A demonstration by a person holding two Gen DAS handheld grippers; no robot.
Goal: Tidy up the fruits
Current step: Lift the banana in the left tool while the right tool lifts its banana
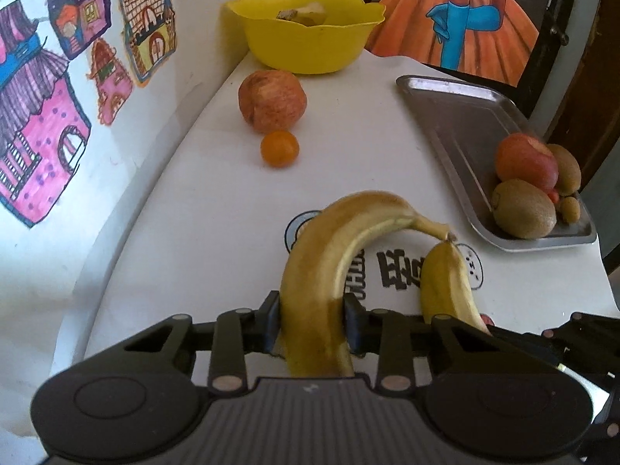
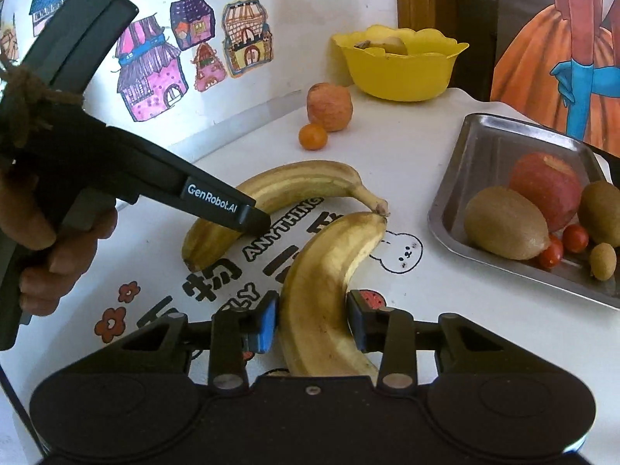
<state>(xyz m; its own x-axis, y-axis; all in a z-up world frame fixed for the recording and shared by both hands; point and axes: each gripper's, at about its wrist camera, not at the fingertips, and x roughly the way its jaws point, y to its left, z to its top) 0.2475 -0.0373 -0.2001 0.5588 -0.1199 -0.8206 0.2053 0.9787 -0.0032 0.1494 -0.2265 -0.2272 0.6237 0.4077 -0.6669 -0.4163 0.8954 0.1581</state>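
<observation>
Two ripe yellow bananas lie on the white printed table (image 2: 418, 178), stem tips nearly touching near the middle.

Left gripper (image 1: 312, 321): jaws clamped on the larger curved yellow banana (image 1: 333, 255) near its blunt end, pads pressing both sides of the peel. In the right wrist view the same gripper reaches in from the left, gripped by a person's hand (image 2: 46, 248), with its tip over that banana's lower half.

Right gripper (image 2: 313, 321): jaws straddle the second, shorter yellow banana (image 2: 329, 290). The left blue pad touches the peel; the right pad looks just off it, with a thin gap. Cannot tell whether the grip is firm.

Rectangular silver metal tray (image 1: 457, 116) sits on the right side of the table. At its near end: a red apple (image 2: 546, 190), brown fuzzy kiwis (image 2: 503, 224), small red cherry tomatoes (image 2: 573, 238), all bunched together and touching.

Far end of the table: a scalloped yellow plastic bowl (image 1: 310, 35) holding something pale, contents unclear. In front of it a reddish-brown wrinkled round fruit (image 1: 273, 100), with a small orange citrus (image 1: 279, 149) just beside it, nearly touching. Both are well apart from the bananas and the tray.

Coloured drawings of houses (image 2: 155, 73) are on the white wall to the left. An orange and blue painted picture (image 1: 465, 15) stands behind the tray.
</observation>
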